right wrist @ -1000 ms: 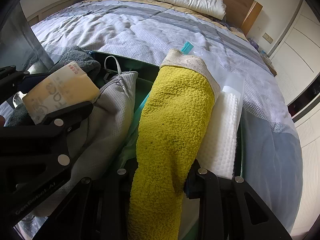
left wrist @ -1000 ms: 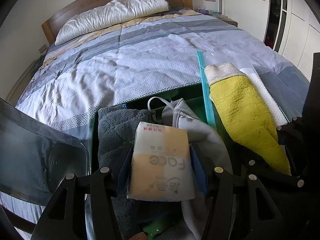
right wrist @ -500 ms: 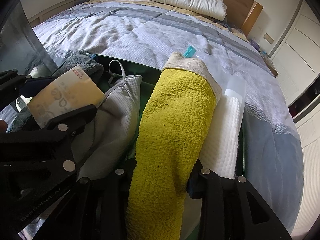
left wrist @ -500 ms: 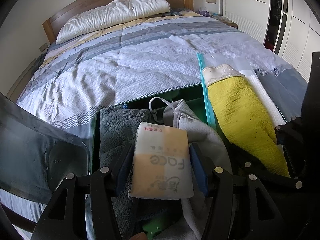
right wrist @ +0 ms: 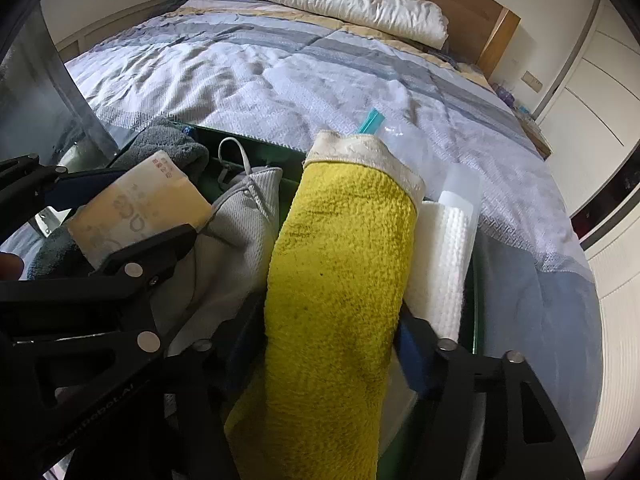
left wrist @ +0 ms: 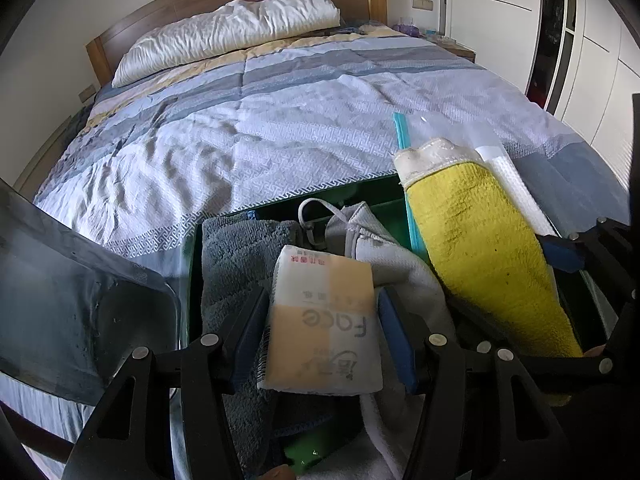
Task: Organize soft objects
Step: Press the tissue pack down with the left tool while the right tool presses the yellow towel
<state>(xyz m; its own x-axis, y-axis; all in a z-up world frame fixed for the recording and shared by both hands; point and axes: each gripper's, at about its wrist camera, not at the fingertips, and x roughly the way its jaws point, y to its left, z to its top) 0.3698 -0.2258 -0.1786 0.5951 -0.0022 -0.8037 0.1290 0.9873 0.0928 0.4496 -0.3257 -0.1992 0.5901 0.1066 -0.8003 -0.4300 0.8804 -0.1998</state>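
Yellow towel [right wrist: 336, 280] lies at the bin's [left wrist: 192, 248] right edge, right gripper [right wrist: 320, 344] opening around it, pads look clear. Left gripper [left wrist: 320, 320] squeezes the tissue pack [left wrist: 320, 320]. Both light and squishy, so grab mid-body, nothing fragile.

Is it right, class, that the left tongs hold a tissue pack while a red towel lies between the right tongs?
Not quite: the towel is yellow, as the right wrist view shows. The left tongs do hold the tissue pack, and the right tongs are opening around the towel.
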